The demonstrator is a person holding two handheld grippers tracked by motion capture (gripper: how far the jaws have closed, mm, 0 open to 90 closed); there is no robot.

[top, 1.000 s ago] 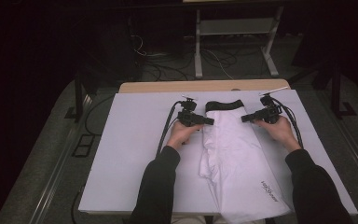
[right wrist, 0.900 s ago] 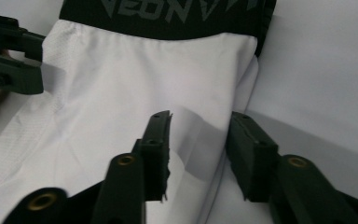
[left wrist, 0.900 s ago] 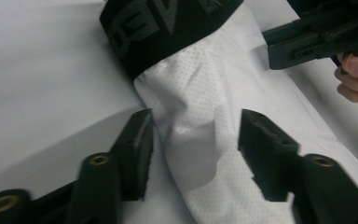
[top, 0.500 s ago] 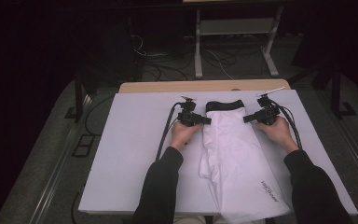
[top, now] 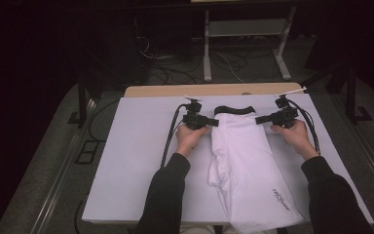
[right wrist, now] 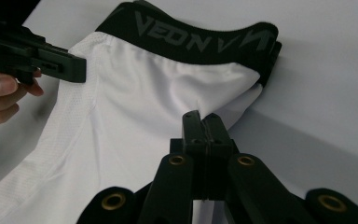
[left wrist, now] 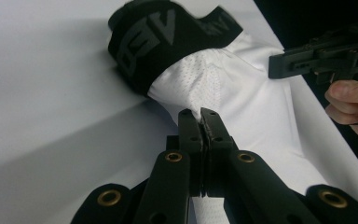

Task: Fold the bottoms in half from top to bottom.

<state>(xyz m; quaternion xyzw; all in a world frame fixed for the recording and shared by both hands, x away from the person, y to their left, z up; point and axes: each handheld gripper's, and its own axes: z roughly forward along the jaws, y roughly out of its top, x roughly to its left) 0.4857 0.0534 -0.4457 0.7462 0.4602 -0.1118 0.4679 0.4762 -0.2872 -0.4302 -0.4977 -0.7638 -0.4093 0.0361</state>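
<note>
A: Where is the garment (top: 246, 156)?

B: It lies flat on the white desk (top: 131, 161), right of the middle, running from the far edge toward the person. It is white mesh cloth with a black waistband (top: 233, 110) at the far end, lettered in grey. The near end hangs just over the desk's front edge, and a small dark logo (top: 281, 199) sits near that end.

A: And the left tool (top: 213, 122)?

B: It lies level at the garment's left edge, just below the waistband, pointing inward. Its jaws have just been closing and now stand clenched, pinching a fold of the white cloth; the left gripper view shows the fabric drawn up between the tips (left wrist: 201, 122).

A: The right tool (top: 259, 119)?

B: It mirrors that at the right edge, at the same height, pointing inward toward the other. Its jaws have just been closing too and are now clenched on the cloth's edge right below the waistband's corner, as the right gripper view shows (right wrist: 201, 122).

A: The hands?

B: The left hand (top: 190, 139) and right hand (top: 297, 136) hold the tools low over the desk, dark sleeves coming in from the near side. Black cables trail from both tools.
</note>
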